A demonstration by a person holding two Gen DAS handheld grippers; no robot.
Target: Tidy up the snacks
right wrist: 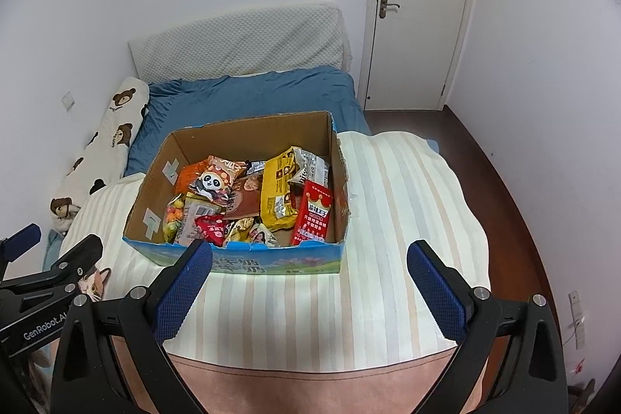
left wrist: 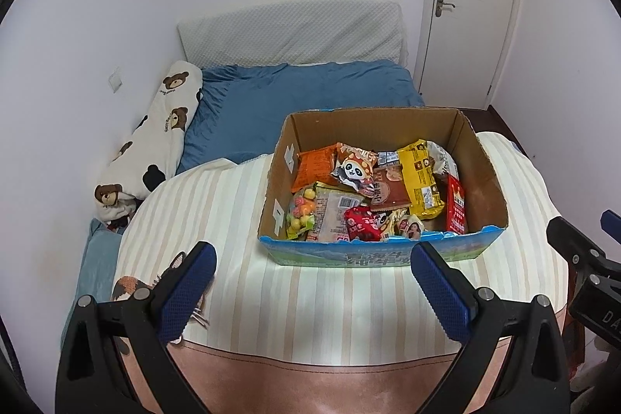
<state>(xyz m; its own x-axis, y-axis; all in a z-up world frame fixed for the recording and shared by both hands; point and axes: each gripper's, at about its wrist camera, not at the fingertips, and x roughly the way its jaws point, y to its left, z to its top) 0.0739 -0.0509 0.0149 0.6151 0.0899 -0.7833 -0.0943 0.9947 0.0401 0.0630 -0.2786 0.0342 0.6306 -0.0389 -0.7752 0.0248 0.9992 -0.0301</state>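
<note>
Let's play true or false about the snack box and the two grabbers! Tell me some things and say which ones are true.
1. The cardboard box holds many snack packets. True.
2. The left gripper is squeezing a packet. False: it is open and holds nothing.
3. The panda packet lies inside the box. True.
4. The right gripper is reaching inside the box. False: it is open, in front of the box.
5. The door is wide open. False: it is shut.
</note>
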